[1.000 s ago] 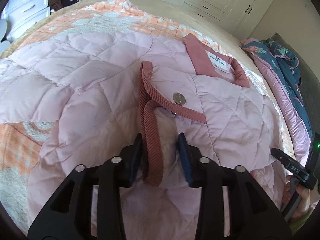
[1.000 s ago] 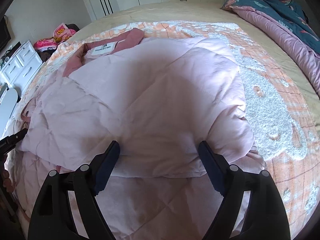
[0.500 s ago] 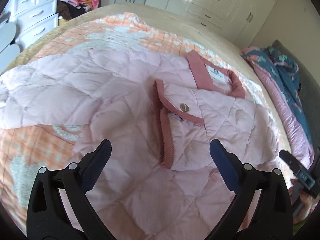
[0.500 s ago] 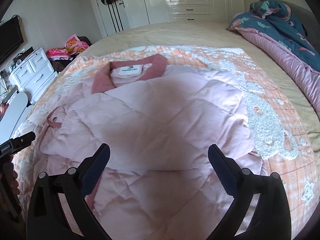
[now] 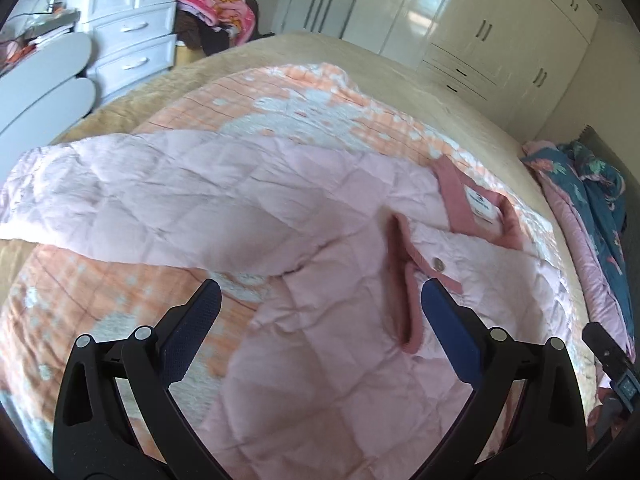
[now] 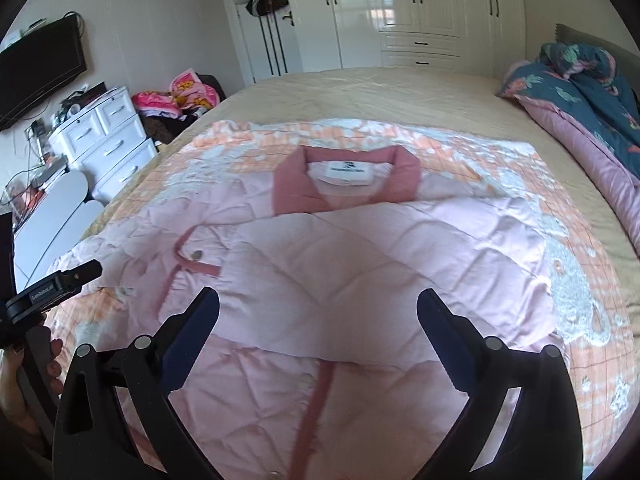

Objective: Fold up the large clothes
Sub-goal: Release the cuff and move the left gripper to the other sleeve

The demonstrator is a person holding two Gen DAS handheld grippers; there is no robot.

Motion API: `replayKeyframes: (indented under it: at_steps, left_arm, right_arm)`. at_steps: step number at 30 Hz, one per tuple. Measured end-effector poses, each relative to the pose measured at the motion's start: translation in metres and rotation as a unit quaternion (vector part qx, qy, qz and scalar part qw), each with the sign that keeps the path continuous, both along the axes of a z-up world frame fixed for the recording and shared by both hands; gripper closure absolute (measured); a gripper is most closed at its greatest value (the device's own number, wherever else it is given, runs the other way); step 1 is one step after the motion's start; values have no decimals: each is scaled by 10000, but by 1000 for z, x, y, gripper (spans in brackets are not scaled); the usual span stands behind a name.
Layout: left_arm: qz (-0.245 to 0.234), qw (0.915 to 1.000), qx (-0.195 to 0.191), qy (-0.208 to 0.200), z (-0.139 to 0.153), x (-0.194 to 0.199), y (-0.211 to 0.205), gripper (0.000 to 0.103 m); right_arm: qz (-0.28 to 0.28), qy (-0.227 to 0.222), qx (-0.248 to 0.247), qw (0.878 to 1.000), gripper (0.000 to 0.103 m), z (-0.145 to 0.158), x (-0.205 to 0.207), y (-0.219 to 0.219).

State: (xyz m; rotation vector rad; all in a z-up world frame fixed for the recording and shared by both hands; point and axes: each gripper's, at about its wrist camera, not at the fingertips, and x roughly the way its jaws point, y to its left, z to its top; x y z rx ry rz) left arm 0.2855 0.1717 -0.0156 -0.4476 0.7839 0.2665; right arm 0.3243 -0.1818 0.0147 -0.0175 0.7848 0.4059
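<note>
A: Where is the garment found?

B: A pale pink quilted jacket is seen spread on the bed, on top of an orange-and-white patterned blanket. Its darker pink collar is turned towards the far side of the bed, and a white label is shown inside it.

A: How is it arranged?

B: In the right wrist view, one quilted panel is seen folded across the body, lying over the front below the collar. A cuff with ribbed pink trim and a metal snap is laid on the chest. In the left wrist view, another quilted part is stretched out to the left over the blanket.

A: What is reported of the fingers?

B: The left gripper is held above the jacket with its fingers spread wide; nothing is gripped between them. The right gripper is likewise held over the folded panel, fingers set wide apart and holding nothing.

A: What else is observed?

B: White wardrobes are seen beyond the bed, a white chest of drawers to the left, and a dark floral duvet bunched along the right edge of the bed.
</note>
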Motion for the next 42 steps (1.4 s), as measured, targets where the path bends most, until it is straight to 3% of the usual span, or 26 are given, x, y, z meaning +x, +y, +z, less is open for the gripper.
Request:
replayKeyframes:
  at_steps: [14,26,42]
  left_arm:
    - [908,9956,-193,-133,9,-29,74,9]
    - [1288,9915,-138,-133,8,-43,118,9]
    - [2101,9766,-444,69,-19,-65,184,9]
  right_arm:
    - [848,-160,-194,9961,4,20,-16,110]
    - [1471,-224,-289,9884,4,22,-28,188]
    - [2095,-250,-477,9763,4,16,-37,267]
